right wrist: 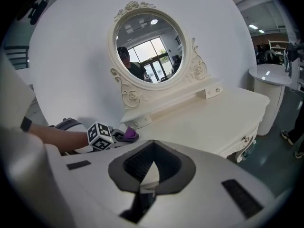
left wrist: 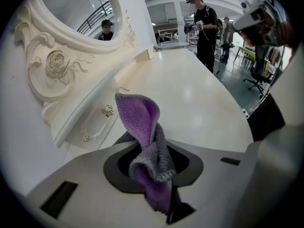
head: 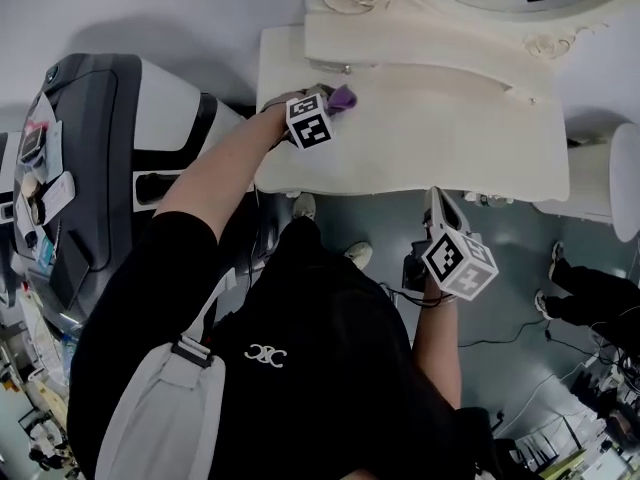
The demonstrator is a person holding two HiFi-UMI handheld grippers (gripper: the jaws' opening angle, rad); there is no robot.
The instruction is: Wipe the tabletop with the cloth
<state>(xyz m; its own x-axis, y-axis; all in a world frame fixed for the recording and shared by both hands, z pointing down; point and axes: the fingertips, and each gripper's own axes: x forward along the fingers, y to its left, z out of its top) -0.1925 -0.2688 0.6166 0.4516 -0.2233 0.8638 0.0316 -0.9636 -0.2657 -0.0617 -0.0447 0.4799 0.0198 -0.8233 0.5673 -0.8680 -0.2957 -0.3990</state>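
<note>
The purple cloth is bunched and gripped in the closed jaws of the left gripper, at the table's left end near the rear corner, under the mirror ledge; whether it touches the surface I cannot tell. This looks like the start of a wiping stroke, so the next move calls for pressing the cloth flat and sweeping it toward the right edge. The right gripper hangs off the front edge, jaws together and empty.
</note>
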